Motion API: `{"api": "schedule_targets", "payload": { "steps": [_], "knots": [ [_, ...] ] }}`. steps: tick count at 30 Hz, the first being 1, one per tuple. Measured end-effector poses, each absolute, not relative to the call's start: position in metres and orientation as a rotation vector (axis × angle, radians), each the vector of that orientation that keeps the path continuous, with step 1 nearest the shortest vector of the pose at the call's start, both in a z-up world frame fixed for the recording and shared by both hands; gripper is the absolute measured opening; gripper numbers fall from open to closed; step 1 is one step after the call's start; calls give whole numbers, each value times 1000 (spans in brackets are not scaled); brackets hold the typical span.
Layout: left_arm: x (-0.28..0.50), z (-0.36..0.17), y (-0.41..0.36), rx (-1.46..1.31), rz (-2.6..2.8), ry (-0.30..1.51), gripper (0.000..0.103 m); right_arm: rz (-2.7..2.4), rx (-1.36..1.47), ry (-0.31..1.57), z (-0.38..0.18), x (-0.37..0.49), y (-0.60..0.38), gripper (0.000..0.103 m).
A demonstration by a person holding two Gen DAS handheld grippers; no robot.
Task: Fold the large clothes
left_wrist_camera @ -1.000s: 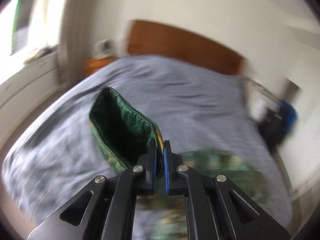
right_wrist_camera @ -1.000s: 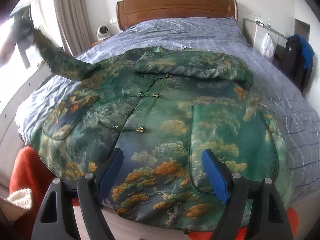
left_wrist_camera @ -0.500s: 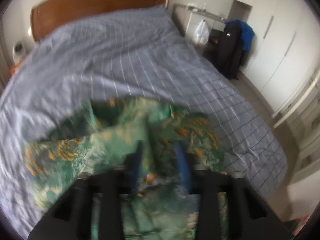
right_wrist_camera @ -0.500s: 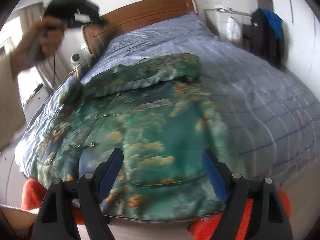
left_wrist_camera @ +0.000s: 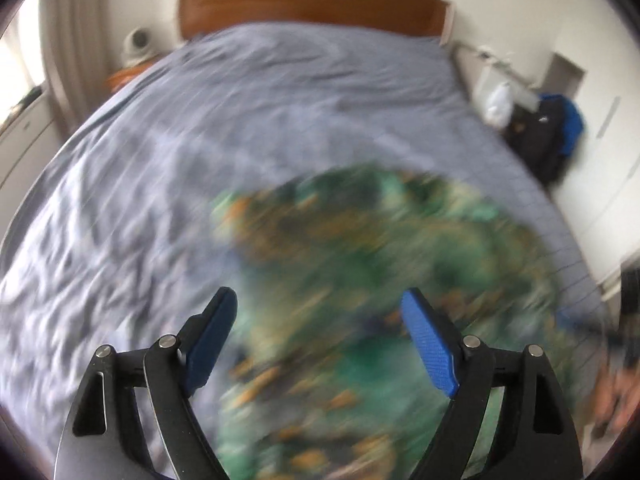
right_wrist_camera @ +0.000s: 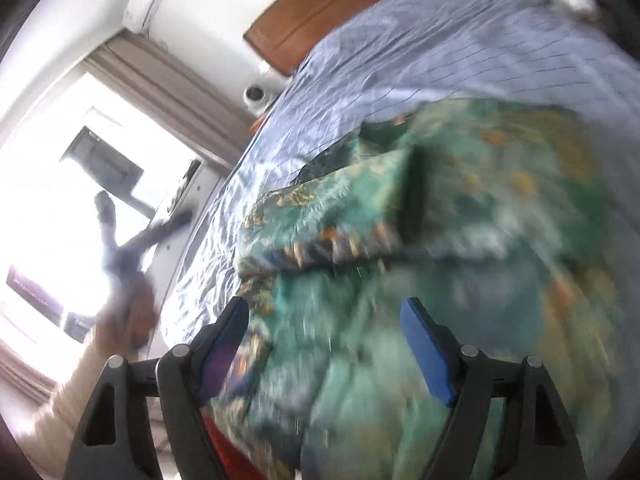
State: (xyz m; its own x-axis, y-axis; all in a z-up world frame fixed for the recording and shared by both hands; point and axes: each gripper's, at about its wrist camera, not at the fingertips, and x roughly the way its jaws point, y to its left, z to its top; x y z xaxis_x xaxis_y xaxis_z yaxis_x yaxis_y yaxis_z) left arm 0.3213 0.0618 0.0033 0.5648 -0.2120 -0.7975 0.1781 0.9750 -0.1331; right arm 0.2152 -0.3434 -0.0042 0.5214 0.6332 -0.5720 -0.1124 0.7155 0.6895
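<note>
A large green jacket [left_wrist_camera: 380,280] with an orange and gold landscape print lies on the bed, both sleeves folded across its chest; it also shows in the right wrist view [right_wrist_camera: 460,240]. My left gripper [left_wrist_camera: 320,320] is open and empty above the jacket's left edge. My right gripper [right_wrist_camera: 324,328] is open and empty above the jacket's lower part. Both views are motion-blurred. The other hand with its gripper [right_wrist_camera: 124,248] shows blurred at the left against the window.
The bed has a blue-grey checked cover [left_wrist_camera: 240,120] and a wooden headboard [left_wrist_camera: 312,4]. A small white device [left_wrist_camera: 138,40] stands on the nightstand at the left. Dark and blue clothes [left_wrist_camera: 552,132] hang at the right. Something red [right_wrist_camera: 228,444] lies below the bed's near edge.
My left gripper has let go of the sleeve and opened; the sleeve now lies folded across the jacket. Both grippers have swung quickly; the right one has tilted and moved towards the jacket's left side.
</note>
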Motion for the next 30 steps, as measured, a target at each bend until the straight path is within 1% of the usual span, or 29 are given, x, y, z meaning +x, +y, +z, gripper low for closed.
{"api": "schedule_targets", "payload": {
  "steps": [1, 3, 5, 6, 7, 8, 9, 11, 13, 18, 21, 23, 25, 27, 30],
  "knots": [
    [313, -6, 75, -49, -213, 957, 86, 468, 625, 961, -14, 246, -337, 72],
    [297, -27, 104, -67, -188, 990, 86, 407, 597, 1006, -31, 280, -331, 72],
    [285, -41, 116, -47, -179, 1013, 86, 358, 614, 1067, -52, 309, -332, 68],
    [278, -46, 118, -25, -186, 1024, 86, 346, 630, 1082, -60, 318, -331, 58],
    [273, -51, 119, 4, -198, 1032, 86, 369, 651, 1110, -68, 326, -328, 34],
    [271, -56, 112, 36, -216, 1034, 86, 378, 654, 1142, -73, 331, -323, 21],
    [270, -59, 104, 60, -234, 1033, 86, 348, 620, 1153, -72, 333, -319, 15],
    [272, -65, 83, 110, -274, 1025, 86, 349, 596, 1114, -55, 332, -313, 14],
    [276, -70, 64, 126, -291, 1007, 86, 374, 658, 1045, -33, 327, -315, 13],
    [316, -82, 25, 42, -225, 973, 86, 413, 728, 895, 28, 324, -317, 13],
    [340, -83, 23, -21, -96, 934, 86, 451, 753, 819, 61, 321, -313, 12],
    [354, -88, 37, -96, 1, 937, 85, 465, 741, 770, 77, 316, -314, 12],
    [362, -96, 58, -194, 48, 966, 81, 434, 728, 757, 79, 313, -316, 11],
    [367, -108, 79, -260, 49, 1002, 80, 399, 725, 783, 68, 318, -319, 11],
    [372, -122, 91, -260, 29, 1048, 80, 324, 685, 877, 23, 330, -320, 11]
  ]
}}
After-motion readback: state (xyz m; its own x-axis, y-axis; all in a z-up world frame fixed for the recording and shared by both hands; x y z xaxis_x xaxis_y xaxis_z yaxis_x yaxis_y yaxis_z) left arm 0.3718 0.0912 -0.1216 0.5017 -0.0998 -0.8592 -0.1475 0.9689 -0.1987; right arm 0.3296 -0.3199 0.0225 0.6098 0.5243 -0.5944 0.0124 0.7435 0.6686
